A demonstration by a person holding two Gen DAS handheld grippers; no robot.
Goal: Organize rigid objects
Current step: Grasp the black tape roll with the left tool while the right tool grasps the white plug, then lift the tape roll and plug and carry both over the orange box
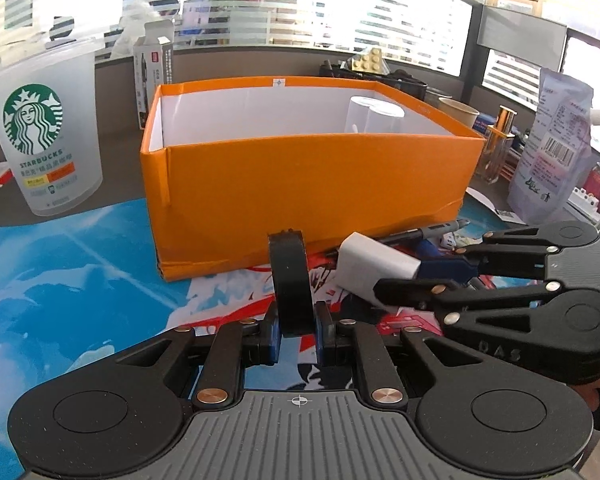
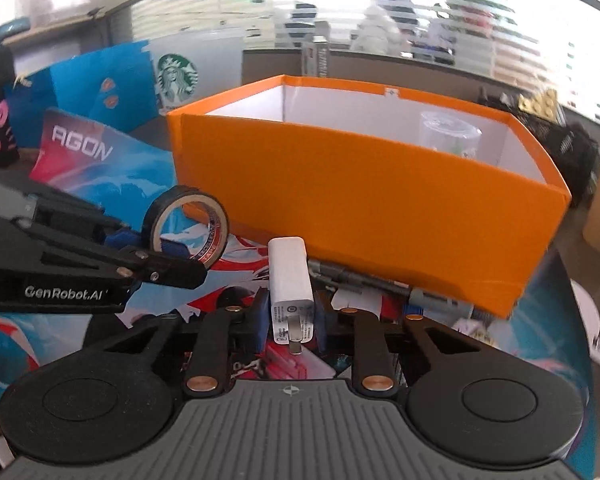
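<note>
My left gripper is shut on a black tape roll, held on edge just in front of the orange box. My right gripper is shut on a white charger plug, also in front of the orange box. In the left wrist view the right gripper comes in from the right with the white charger. In the right wrist view the left gripper holds the tape roll at the left. A clear cup stands inside the box.
A Starbucks cup stands left of the box. A grey pen lies along the box's front foot; it also shows in the right wrist view. A plastic pouch, perfume bottle and paper cup crowd the right. A colourful mat covers the desk.
</note>
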